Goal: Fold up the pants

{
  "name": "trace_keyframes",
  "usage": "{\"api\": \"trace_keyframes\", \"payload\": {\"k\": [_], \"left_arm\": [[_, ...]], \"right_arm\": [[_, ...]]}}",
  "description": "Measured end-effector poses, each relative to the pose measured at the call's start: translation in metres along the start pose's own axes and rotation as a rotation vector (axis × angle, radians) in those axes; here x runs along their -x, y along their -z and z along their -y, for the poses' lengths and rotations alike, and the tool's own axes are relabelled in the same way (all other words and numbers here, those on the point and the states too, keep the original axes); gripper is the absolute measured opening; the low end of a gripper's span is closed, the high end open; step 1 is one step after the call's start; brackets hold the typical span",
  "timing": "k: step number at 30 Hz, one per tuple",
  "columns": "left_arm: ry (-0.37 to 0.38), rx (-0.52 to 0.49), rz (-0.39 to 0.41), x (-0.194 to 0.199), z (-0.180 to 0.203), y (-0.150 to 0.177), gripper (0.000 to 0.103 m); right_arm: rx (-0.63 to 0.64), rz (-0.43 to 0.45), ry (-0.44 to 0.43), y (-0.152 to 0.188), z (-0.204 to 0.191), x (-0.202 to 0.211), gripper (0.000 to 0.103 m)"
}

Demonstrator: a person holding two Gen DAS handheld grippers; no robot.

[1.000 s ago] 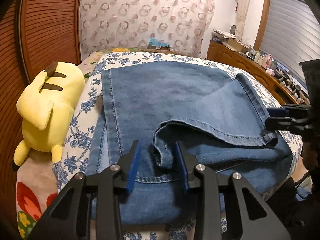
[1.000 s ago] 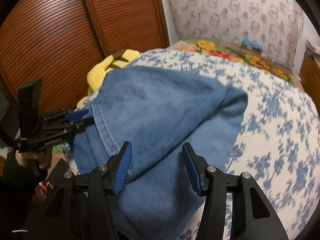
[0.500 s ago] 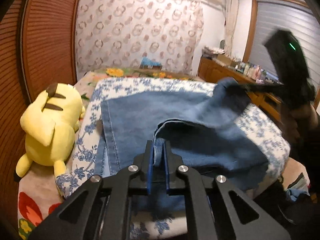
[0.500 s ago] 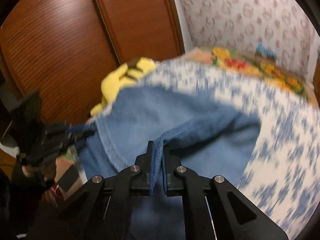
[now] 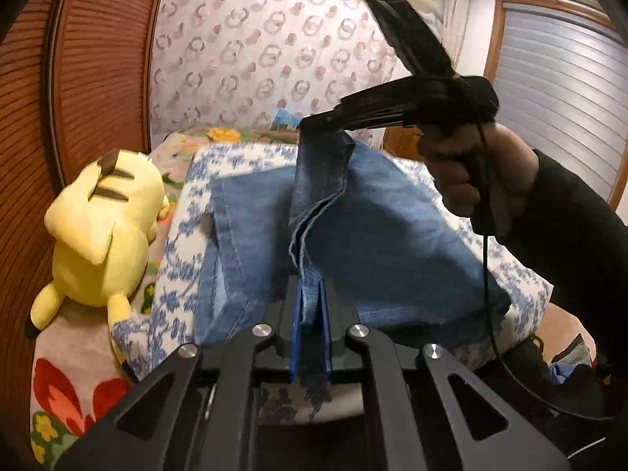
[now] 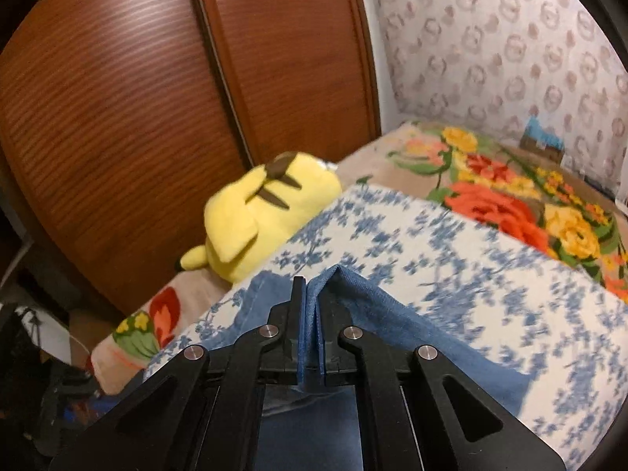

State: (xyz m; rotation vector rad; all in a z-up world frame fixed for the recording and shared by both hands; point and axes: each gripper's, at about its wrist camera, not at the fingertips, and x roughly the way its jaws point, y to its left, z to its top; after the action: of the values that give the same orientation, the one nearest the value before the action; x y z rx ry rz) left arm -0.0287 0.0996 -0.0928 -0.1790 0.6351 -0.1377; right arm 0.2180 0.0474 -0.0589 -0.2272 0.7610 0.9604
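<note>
Blue denim pants (image 5: 376, 235) lie on a blue-flowered white bed cover (image 5: 176, 259). My left gripper (image 5: 311, 294) is shut on the pants' near hem, whose frayed end hangs below the jaws. My right gripper (image 5: 310, 127) shows in the left wrist view, raised above the bed and shut on the other end of that hem, so the cloth hangs taut between both. In the right wrist view my right gripper (image 6: 311, 294) is shut on a fold of the pants (image 6: 392, 322) above the bed cover (image 6: 471, 274).
A yellow plush toy (image 5: 106, 227) lies at the bed's left edge, also seen in the right wrist view (image 6: 259, 212). Brown slatted closet doors (image 6: 157, 98) stand behind it. A flowered blanket (image 6: 510, 196) covers the far bed. A wooden dresser (image 5: 400, 149) stands right.
Both grippers closed on the pants' hem, then lifted it. My right gripper swung up and toward the middle of the bed, carrying the denim with it.
</note>
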Motion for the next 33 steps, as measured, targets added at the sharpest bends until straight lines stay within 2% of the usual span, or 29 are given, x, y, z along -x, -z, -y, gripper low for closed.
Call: {"api": "trace_keyframes", "payload": {"k": [5, 7, 10, 15, 20, 23, 26, 29, 33], "left_arm": [[-0.012, 0.030, -0.054, -0.014, -0.006, 0.014, 0.006], [-0.017, 0.032, -0.061, -0.015, -0.006, 0.016, 0.007], [-0.021, 0.034, -0.063, -0.015, -0.006, 0.016, 0.010], [-0.041, 0.030, -0.062, -0.015, -0.006, 0.013, 0.013], [-0.051, 0.037, -0.058, -0.013, -0.011, 0.012, 0.016], [-0.085, 0.043, -0.062, -0.013, -0.018, 0.014, 0.016], [-0.096, 0.061, -0.073, -0.016, -0.026, 0.017, 0.016], [-0.113, 0.066, -0.081, -0.018, -0.031, 0.019, 0.016], [-0.127, 0.071, -0.085, -0.018, -0.036, 0.020, 0.016]], "right_arm": [[-0.019, -0.077, 0.017, 0.013, -0.006, -0.036, 0.006], [-0.014, -0.088, 0.009, 0.015, -0.008, -0.043, 0.022], [0.001, -0.079, 0.010, 0.015, -0.010, -0.040, 0.036], [-0.004, 0.022, 0.009, 0.002, -0.002, -0.010, 0.053], [0.015, 0.057, 0.076, 0.002, 0.009, 0.017, 0.055], [0.021, 0.075, 0.124, 0.013, 0.022, 0.030, 0.055], [0.036, 0.044, 0.204, 0.029, 0.038, 0.026, 0.055], [0.039, -0.018, 0.224, 0.042, 0.047, 0.008, 0.055], [0.067, -0.042, 0.181, 0.046, 0.034, -0.009, 0.055]]}}
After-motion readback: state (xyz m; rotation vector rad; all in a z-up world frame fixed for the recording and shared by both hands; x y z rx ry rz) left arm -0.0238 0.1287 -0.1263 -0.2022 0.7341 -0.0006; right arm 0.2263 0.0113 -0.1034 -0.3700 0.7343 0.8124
